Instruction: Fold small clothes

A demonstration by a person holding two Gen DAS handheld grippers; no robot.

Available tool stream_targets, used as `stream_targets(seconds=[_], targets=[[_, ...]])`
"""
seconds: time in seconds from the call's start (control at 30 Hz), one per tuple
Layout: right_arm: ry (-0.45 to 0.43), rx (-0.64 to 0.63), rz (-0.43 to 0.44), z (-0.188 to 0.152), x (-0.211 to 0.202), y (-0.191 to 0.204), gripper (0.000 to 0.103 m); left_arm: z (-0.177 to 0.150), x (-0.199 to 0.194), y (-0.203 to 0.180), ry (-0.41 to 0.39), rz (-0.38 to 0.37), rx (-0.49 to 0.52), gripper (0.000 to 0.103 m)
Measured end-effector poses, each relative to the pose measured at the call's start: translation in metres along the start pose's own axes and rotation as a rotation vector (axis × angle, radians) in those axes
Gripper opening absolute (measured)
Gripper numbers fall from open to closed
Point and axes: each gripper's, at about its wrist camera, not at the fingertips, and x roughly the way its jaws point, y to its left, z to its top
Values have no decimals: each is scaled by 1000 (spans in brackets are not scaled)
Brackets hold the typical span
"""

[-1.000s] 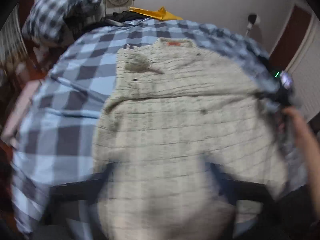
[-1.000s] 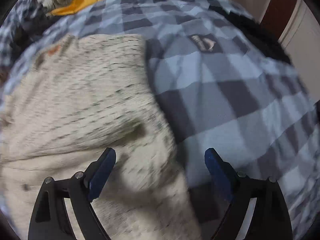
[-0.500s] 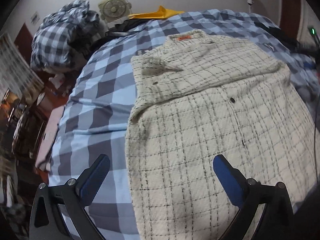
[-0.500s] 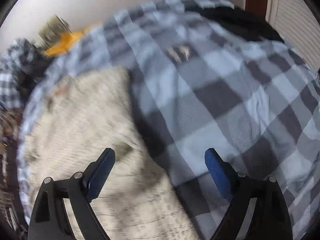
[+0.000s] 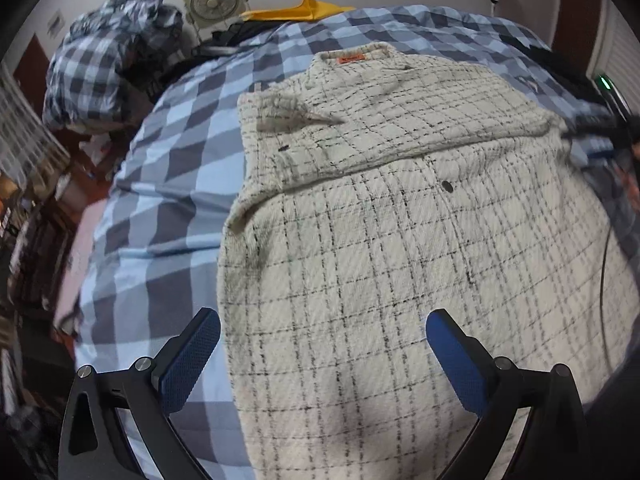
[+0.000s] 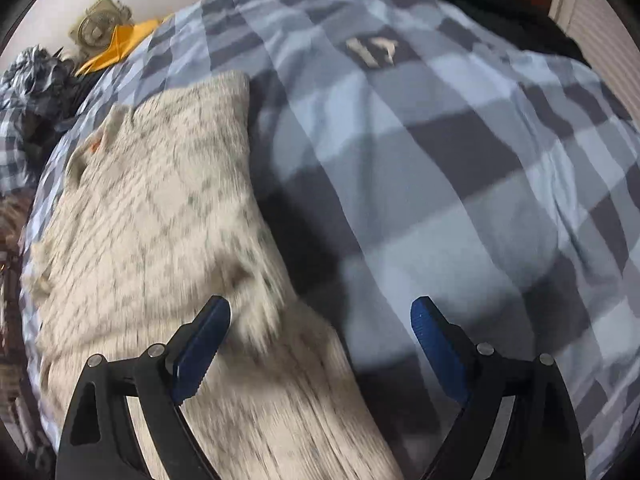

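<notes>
A bed (image 5: 168,184) fills most of both views, covered in a blue and grey checked cover whose squares run out to every edge.

On it lies the shirt (image 5: 392,216), cream with thin dark crossing lines, spread flat with its collar toward the far wall. In the left wrist view it covers the middle and right of the bed; its upper part is folded over across the chest, leaving a raised edge from left to right. In the right wrist view the shirt (image 6: 152,216) lies on the left, blurred, with bare cover to its right.

A heap of checked bedding (image 5: 104,60) sits at the far left corner of the bed, with a yellow cloth (image 5: 300,10) against the wall behind it and a small square fan (image 5: 214,0) beside that.

The left claw (image 5: 322,354) hangs over the near part of the shirt with its blue pads wide apart and nothing between them; its left pad is over the bed cover, its right pad over the shirt. The right claw (image 6: 320,344) is likewise spread wide and grips nothing, its left pad over the shirt's right edge, its right pad over the bare cover.

An orange label (image 5: 351,59) marks the collar, and a dark button (image 5: 447,187) shows on the front.
</notes>
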Motion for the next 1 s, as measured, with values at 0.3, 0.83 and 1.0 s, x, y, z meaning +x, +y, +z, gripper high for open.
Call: stream_targets(seconds=[0.3,0.83,1.0], targets=[[183,-44,69,-87,-26,-57,90,2,-7,11,-11,-66,-81,103],[537,-231,162,-174,-12,-53,4,-13,-3,41,19,-85,-198,103],[504,-114,373,-179,-35,-63,3,-14,-5,47,8,-99,-231,103]])
